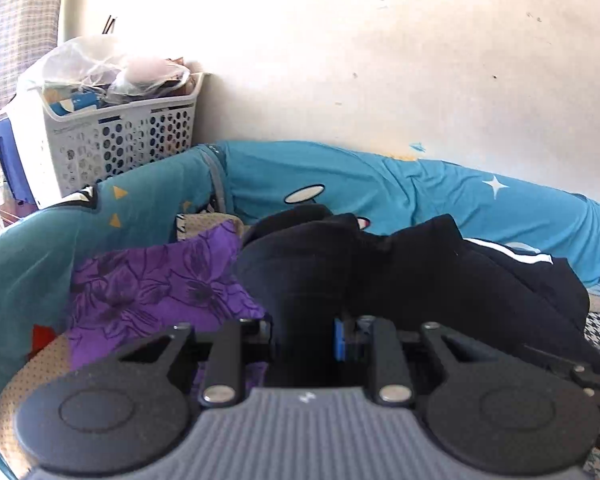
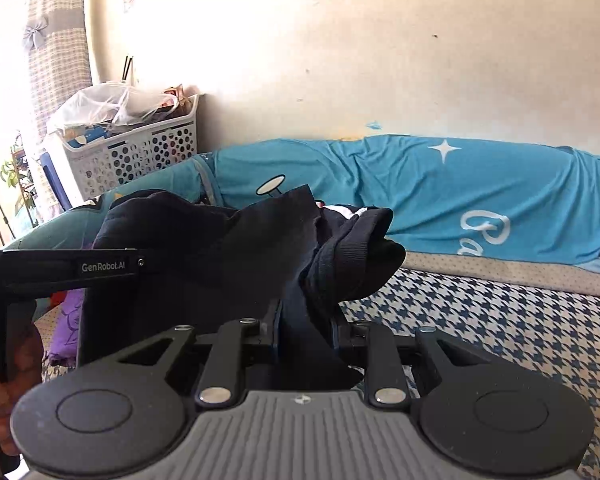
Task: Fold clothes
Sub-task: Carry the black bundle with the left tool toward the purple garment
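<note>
where pinched, bunched black knit garment (image 2: 260, 248)

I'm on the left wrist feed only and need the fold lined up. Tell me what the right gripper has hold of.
Observer: The right gripper is shut on the same black garment, gripping a fold near its ribbed cuff.
Operator: Say what lies under that cuff.
Observer: A blue and white houndstooth sheet, bare to the right of the garment.
Operator: Report anything beside the right gripper.
Observer: The left gripper's handle crosses the left edge, with a hand around it.
</note>
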Tool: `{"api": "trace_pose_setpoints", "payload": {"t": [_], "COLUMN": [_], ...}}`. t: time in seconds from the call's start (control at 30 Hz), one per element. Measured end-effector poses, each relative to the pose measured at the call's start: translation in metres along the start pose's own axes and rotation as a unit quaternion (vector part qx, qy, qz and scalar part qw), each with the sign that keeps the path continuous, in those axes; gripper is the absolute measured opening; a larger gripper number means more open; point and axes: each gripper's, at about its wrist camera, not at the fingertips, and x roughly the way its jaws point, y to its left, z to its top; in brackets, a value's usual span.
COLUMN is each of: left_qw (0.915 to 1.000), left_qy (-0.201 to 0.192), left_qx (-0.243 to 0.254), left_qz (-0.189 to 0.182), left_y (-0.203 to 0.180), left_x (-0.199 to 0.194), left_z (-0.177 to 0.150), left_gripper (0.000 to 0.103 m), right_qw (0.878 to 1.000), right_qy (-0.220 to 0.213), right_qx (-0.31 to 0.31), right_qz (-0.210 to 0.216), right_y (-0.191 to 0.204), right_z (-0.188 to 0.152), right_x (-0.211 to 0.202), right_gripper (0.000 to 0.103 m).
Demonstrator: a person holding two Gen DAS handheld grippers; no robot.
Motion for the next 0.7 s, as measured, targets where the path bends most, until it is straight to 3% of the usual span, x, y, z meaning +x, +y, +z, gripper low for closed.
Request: {"api": "trace_pose_setpoints", "payload": {"t": [0.57, 0.7], "left_qw": [0.9904, 0.9905], "left_qy": [-0.037, -0.021], "left_qx": [-0.039, -0.059], "left_qz": [0.128, 0.123], "left_y": [0.116, 0.136], "left_x": [0.024, 0.045], "left_z": [0.031, 0.034], "left_gripper": [0.021, 0.022], "right_qw": [0.996, 0.996], "right_qy": [-0.013, -0.013], "right_qx": [-0.025, -0.03], "right_qz": [0.08, 0.086], "right_y": [0.113, 0.127], "right_z": [0.03, 0.029], "right_x": [0.099, 0.12], "right_gripper": [0.022, 0.022]}}
